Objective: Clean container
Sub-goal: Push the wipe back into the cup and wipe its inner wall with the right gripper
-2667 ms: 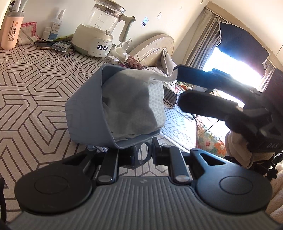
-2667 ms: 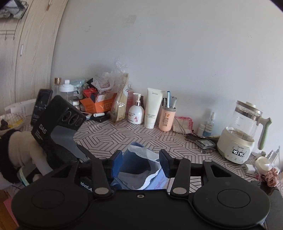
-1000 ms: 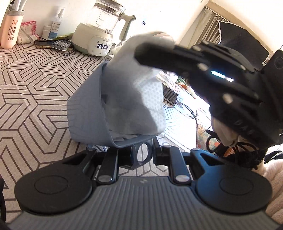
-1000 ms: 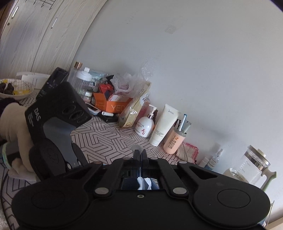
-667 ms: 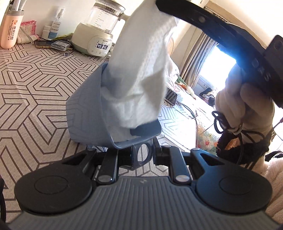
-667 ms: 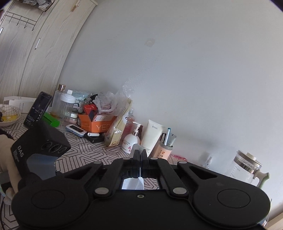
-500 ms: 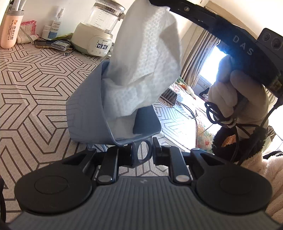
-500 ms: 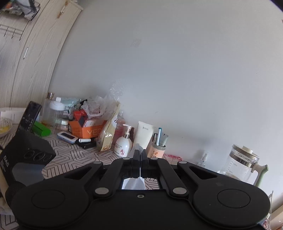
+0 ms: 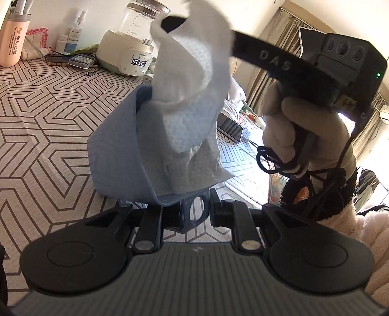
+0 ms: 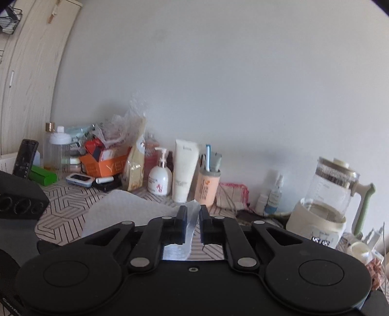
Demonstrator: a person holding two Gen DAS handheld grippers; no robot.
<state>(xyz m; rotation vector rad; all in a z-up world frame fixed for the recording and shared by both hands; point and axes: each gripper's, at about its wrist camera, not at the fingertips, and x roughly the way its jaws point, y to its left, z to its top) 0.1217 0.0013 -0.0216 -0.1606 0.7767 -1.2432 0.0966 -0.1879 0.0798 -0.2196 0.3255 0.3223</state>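
Two grippers work on one blue-grey container [image 9: 116, 150]. Nearest the left wrist camera, the left gripper [image 9: 195, 214] is closed on the ring-shaped handle [image 9: 198, 210] at the container's near rim, holding it tipped on its side above the geometric-patterned tabletop [image 9: 43, 126]. The container's long axis runs from that handle away and to the left, and its mouth faces right and slightly up.

A white wipe [image 9: 192, 97] fills the opening, its lower part crumpled against the inside wall and near rim. Compared with half a second ago, the wipe's top has been drawn higher and now curls over the tip of the right gripper [image 9: 175, 23], while its lower edge has spread over the container's lip. The gloved right hand [image 9: 306, 136] has also shifted lower and nearer in the left view.

In the right wrist view, the right gripper [image 10: 193, 226] has parted slightly from fully closed, with a narrow gap between the fingers and a fold of the wipe [image 10: 192, 218] standing in it; whether the fingers still pinch it cannot be told.

Farther back stand an electric glass kettle [image 9: 131, 46], a spray bottle [image 9: 76, 31] and a peach toothbrush cup [image 9: 13, 41].
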